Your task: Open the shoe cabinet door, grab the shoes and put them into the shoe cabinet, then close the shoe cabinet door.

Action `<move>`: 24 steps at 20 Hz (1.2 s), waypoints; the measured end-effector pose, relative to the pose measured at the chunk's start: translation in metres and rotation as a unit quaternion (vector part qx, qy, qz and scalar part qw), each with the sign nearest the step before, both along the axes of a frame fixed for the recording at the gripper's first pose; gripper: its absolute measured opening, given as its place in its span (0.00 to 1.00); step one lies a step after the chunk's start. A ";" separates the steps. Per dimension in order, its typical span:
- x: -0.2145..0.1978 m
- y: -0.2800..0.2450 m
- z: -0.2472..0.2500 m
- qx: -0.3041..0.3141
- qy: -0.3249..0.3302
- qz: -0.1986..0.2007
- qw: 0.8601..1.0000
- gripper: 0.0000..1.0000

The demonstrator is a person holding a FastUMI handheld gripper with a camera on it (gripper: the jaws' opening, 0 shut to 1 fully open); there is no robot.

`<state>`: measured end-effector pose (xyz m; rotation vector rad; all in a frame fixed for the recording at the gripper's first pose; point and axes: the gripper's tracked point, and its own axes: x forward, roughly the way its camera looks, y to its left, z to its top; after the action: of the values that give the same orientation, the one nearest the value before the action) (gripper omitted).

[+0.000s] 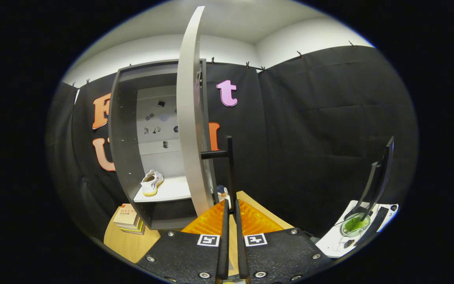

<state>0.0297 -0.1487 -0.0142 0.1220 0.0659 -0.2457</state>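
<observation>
Straight ahead we see the tall dark grey shoe cabinet (126, 130) standing against the black cloth wall, on the light wooden counter (130, 242). Its pale grey door (189, 118) is swung out towards us, so that we look almost along its edge, and the inside of the cabinet lies open to its left. On the door's near face sits a black bar handle (229, 165), an upright rod held off the door by a short crosspiece.

Our tongs (231, 203) point up at that handle. The two fingers (224, 236) run close together, nearly parallel, with a thin gap between them, and the lower end of the handle rod comes down right at their tips. We cannot tell whether the tips press on the rod or only stand just under it.

Inside the cabinet, on its white shelf (172, 191), lies a white sneaker with a yellowish sole (151, 182), well beyond the tongs and to their left, on the far side of the door.

Below the cabinet's left corner a small stack of books (128, 221) rests on the counter. Off to the right a white board (339, 238) carries a round green dish (355, 225) and a black upright stand (378, 177).
</observation>
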 end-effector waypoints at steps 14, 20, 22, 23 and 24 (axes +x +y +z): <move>-0.035 0.001 0.003 -0.005 0.012 -0.014 1.000 0.04; -0.037 0.027 -0.009 -0.007 0.029 0.006 1.000 0.04; -0.036 0.041 -0.019 -0.005 0.039 0.016 0.999 0.06; -0.035 0.048 -0.026 -0.005 0.047 0.022 0.999 0.06; -0.033 0.057 -0.035 -0.002 0.056 0.028 0.998 0.06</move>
<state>-0.0038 -0.0921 -0.0496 0.1013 0.1803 -0.1957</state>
